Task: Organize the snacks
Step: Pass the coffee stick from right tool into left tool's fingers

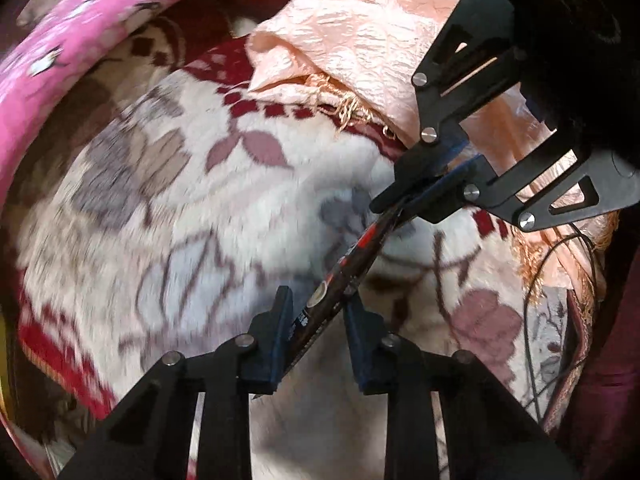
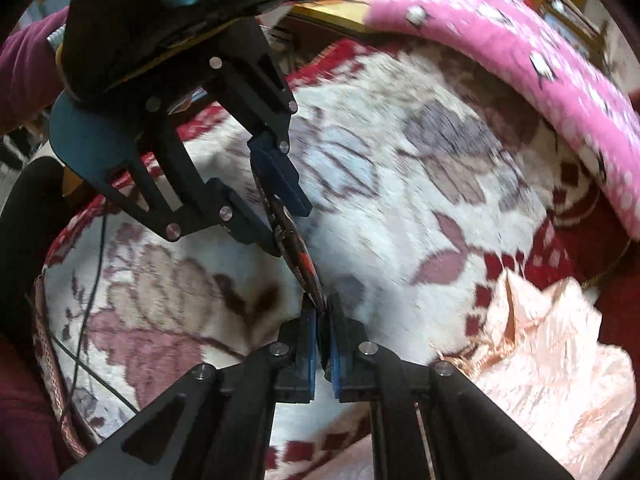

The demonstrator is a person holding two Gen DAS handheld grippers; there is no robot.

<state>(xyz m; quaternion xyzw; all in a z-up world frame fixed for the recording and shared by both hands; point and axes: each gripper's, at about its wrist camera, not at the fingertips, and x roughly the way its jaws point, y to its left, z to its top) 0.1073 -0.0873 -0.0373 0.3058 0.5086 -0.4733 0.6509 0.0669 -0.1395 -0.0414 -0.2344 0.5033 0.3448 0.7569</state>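
A flat dark snack packet [image 1: 348,264] with red and white print hangs edge-on above a floral blanket [image 1: 192,200]. My right gripper [image 1: 394,206] is shut on its far end. My left gripper [image 1: 318,300] has its jaws apart, with the packet's near end passing between the fingers [image 1: 280,320]. In the right wrist view my right gripper [image 2: 321,300] pinches the packet [image 2: 298,252], and my left gripper [image 2: 290,224] stands open around its other end.
A pink dotted pillow [image 1: 80,40] curves along the blanket's edge and also shows in the right wrist view [image 2: 540,56]. A crumpled peach cloth [image 1: 360,40] lies on the blanket, also in the right wrist view [image 2: 540,352]. A thin black cable [image 1: 536,292] trails nearby.
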